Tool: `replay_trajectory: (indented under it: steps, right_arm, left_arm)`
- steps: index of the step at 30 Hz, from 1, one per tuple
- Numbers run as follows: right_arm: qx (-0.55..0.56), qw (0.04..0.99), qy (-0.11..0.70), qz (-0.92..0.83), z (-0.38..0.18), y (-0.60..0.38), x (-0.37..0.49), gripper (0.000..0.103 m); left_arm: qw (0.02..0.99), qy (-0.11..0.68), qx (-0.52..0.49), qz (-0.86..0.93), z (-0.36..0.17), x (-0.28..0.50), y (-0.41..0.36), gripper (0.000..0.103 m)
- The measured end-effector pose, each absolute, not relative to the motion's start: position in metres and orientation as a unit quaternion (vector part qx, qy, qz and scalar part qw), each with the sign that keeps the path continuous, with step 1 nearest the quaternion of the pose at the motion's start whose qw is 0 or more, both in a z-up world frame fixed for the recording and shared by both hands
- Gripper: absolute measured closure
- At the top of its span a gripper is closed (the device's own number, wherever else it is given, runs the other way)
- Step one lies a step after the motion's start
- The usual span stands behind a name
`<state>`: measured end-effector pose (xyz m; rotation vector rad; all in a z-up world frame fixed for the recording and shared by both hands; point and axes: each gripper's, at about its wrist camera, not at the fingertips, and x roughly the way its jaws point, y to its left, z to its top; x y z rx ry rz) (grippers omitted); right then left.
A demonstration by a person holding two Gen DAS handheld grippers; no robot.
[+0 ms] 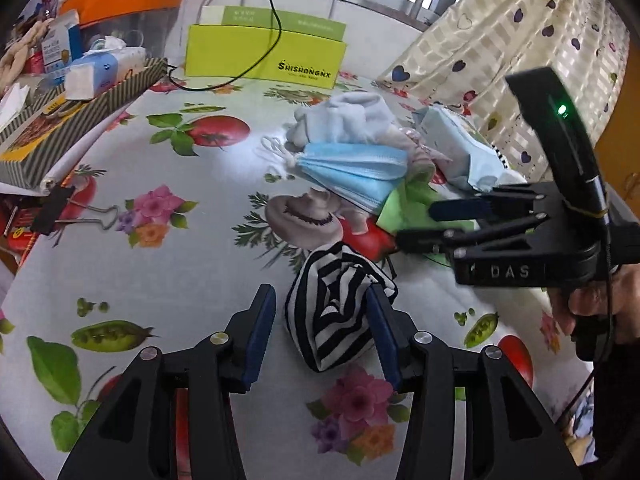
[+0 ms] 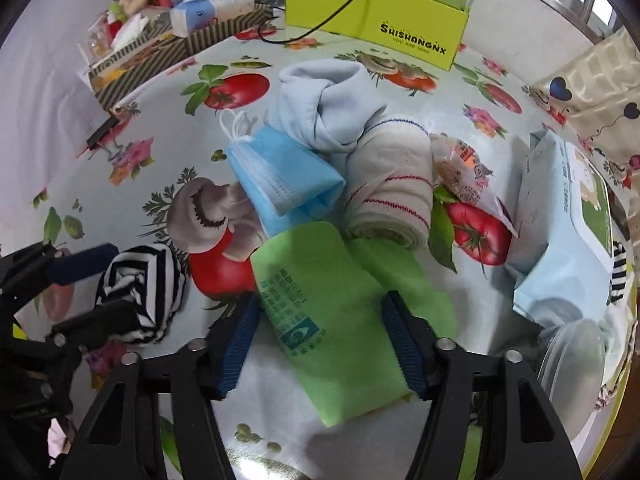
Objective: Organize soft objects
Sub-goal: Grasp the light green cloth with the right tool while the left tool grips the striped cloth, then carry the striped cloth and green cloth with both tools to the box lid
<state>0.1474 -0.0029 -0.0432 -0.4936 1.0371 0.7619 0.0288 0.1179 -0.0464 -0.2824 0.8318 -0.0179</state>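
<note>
A black-and-white striped cloth bundle (image 1: 336, 312) lies on the floral tablecloth between the fingers of my open left gripper (image 1: 320, 308); its right pad touches the cloth. The bundle also shows in the right wrist view (image 2: 140, 284). My right gripper (image 2: 320, 312) is open around a flat green fabric bag (image 2: 332, 312). Behind lie a folded blue face mask (image 2: 280, 172), a pale blue garment (image 2: 324, 108) and a rolled cream bandage (image 2: 392, 188). The right gripper also shows in the left wrist view (image 1: 420, 224), over the green bag (image 1: 404, 208).
A lime-green box (image 1: 264, 54) stands at the back with a black cable over it. A striped tray of clutter (image 1: 80, 108) and a binder clip (image 1: 80, 212) lie left. A pale blue wipes pack (image 2: 560, 224) and snack packet (image 2: 468, 176) lie right. A patterned curtain (image 1: 520, 48) hangs right.
</note>
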Motion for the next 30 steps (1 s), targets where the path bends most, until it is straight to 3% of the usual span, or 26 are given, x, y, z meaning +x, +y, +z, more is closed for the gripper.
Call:
replay_trajectory:
  steps: [2,13,14,15,18,30]
  right_arm:
    - [-0.233,0.774,0.472,0.352,-0.041,-0.004,0.145,0.097]
    - [-0.177,0.8,0.417,0.395,0.002,-0.043,0.108,0.097]
    - [-0.174,0.802,0.408,0.401,0.008,-0.048,0.102,0.097]
    - [-0.171,0.803,0.402,0.406,0.013,-0.052,0.097,0.097]
    - [-0.159,0.807,0.384,0.419,0.026,-0.065,0.083,0.097]
    - [-0.098,0.833,0.33,0.433,0.063,-0.131,0.045,0.097]
  left_arm:
    - [0.905,0.404,-0.132,-0.009,-0.046,0.03,0.114,0.055]
    - [0.908,0.41,-0.084,-0.01,-0.045,0.031,0.075,0.055]
    - [0.91,0.408,-0.075,-0.006,-0.046,0.031,0.071,0.061]
    - [0.91,0.408,-0.072,-0.005,-0.046,0.032,0.068,0.077]
    - [0.907,0.413,-0.087,-0.005,-0.045,0.032,0.065,0.087]
    - [0.925,0.369,-0.09,0.03,0.003,0.0,0.042,0.088]
